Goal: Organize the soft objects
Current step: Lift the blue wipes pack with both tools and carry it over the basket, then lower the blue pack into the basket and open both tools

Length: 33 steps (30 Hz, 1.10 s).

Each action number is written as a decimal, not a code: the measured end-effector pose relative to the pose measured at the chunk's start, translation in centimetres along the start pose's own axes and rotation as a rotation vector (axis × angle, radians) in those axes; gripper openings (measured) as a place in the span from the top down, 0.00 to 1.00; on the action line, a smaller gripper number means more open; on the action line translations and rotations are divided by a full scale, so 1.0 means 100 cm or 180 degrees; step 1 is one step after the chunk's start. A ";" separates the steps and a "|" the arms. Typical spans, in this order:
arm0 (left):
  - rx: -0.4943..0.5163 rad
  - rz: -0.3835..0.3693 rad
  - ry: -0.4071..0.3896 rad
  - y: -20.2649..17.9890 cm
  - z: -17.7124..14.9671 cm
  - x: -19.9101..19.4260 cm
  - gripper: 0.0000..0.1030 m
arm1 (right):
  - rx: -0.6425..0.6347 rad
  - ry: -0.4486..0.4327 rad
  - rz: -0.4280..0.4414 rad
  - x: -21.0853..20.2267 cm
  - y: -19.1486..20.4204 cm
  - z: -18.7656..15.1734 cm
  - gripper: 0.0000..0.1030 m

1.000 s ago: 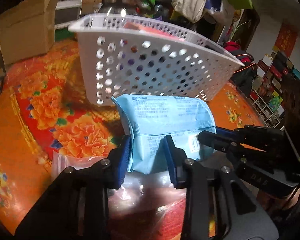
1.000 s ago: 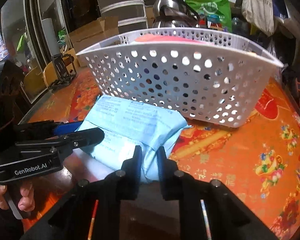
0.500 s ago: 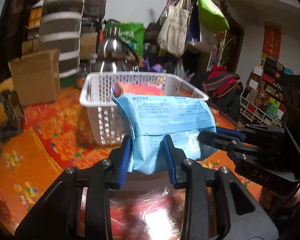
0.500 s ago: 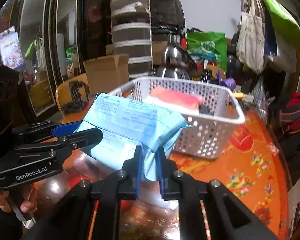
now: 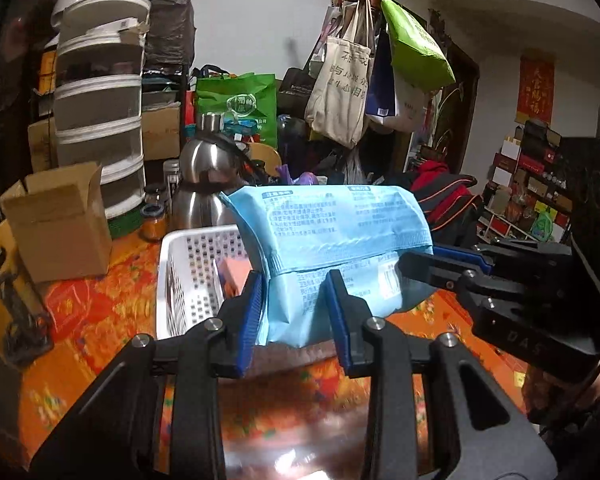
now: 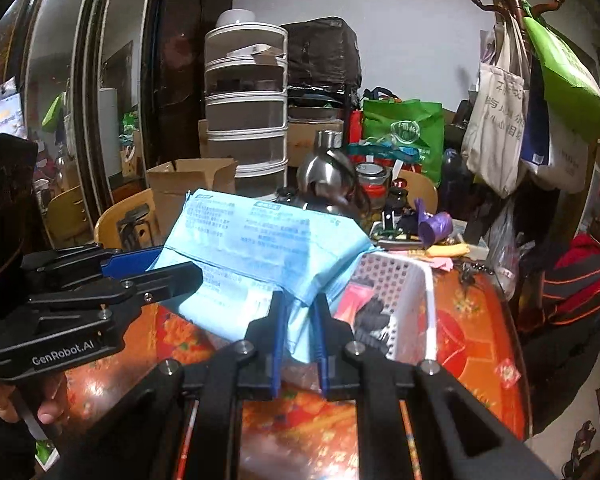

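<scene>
A light blue soft pack (image 5: 332,236) with printed text is held in the air by both grippers. My left gripper (image 5: 294,306) is shut on its near left edge. My right gripper (image 6: 298,322) is shut on its near right corner; the pack also shows in the right wrist view (image 6: 260,256). The white perforated basket (image 5: 188,276) stands on the table below and behind the pack. It holds an orange-pink item (image 5: 234,274). In the right wrist view the basket (image 6: 424,296) lies to the right of the pack.
The table has an orange floral cloth (image 5: 84,320). A cardboard box (image 5: 58,220), a steel kettle (image 5: 204,188) and stacked mesh covers (image 5: 100,120) stand behind the basket. Bags hang on a coat rack (image 5: 364,92) at the back right.
Both grippers have lifted the blue pack well up off the table, to above the basket's rim height. The basket now appears lower and farther in both views.
</scene>
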<state>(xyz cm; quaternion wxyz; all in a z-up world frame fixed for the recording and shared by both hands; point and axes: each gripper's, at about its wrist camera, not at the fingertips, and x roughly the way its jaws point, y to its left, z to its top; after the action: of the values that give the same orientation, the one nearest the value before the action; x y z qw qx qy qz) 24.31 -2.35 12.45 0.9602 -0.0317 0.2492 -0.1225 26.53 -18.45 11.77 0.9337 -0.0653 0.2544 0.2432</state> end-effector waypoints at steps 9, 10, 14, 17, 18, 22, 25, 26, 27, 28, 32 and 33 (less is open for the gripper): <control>-0.0055 0.0077 0.0237 0.016 0.026 0.071 0.71 | 0.0059 0.0188 -0.0046 0.058 -0.029 0.025 0.89; -0.0071 0.0082 0.0266 0.019 0.027 0.079 0.72 | 0.0070 0.0211 -0.0041 0.064 -0.031 0.025 0.89; -0.0120 0.0116 0.0392 0.030 0.026 0.113 0.72 | 0.0098 0.0319 -0.0031 0.094 -0.040 0.022 0.89; -0.0174 0.0136 0.0503 0.040 0.023 0.140 0.72 | 0.0154 0.0387 0.0000 0.117 -0.049 0.018 0.89; -0.0179 0.0145 0.0529 0.041 0.020 0.147 0.72 | 0.0185 0.0398 0.0009 0.124 -0.052 0.017 0.89; -0.0199 0.0196 0.0655 0.051 0.017 0.177 0.72 | 0.0231 0.0469 -0.0006 0.149 -0.060 0.010 0.89; -0.0236 0.0212 0.0720 0.058 0.015 0.193 0.72 | 0.0238 0.0515 -0.0008 0.161 -0.062 0.006 0.89; -0.0245 0.0227 0.0734 0.060 0.014 0.198 0.71 | 0.0230 0.0514 -0.0012 0.165 -0.063 0.005 0.89; -0.0257 0.0237 0.0751 0.062 0.012 0.202 0.71 | 0.0206 0.0509 -0.0024 0.168 -0.063 0.004 0.89; -0.0278 0.0239 0.0762 0.064 0.011 0.204 0.71 | 0.0178 0.0510 -0.0041 0.170 -0.062 0.004 0.89; -0.0274 0.0281 0.0804 0.069 0.005 0.211 0.65 | 0.0092 0.0564 -0.0172 0.178 -0.060 0.002 0.82; -0.0264 0.0294 0.0783 0.069 0.004 0.207 0.63 | 0.0043 0.0598 -0.0305 0.178 -0.059 0.000 0.78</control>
<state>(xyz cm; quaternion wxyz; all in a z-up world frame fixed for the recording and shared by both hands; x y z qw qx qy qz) 43.53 -0.82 2.24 0.9249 -0.0446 0.3710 -0.0707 42.80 -16.14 2.79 0.9167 -0.0936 0.3390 0.1894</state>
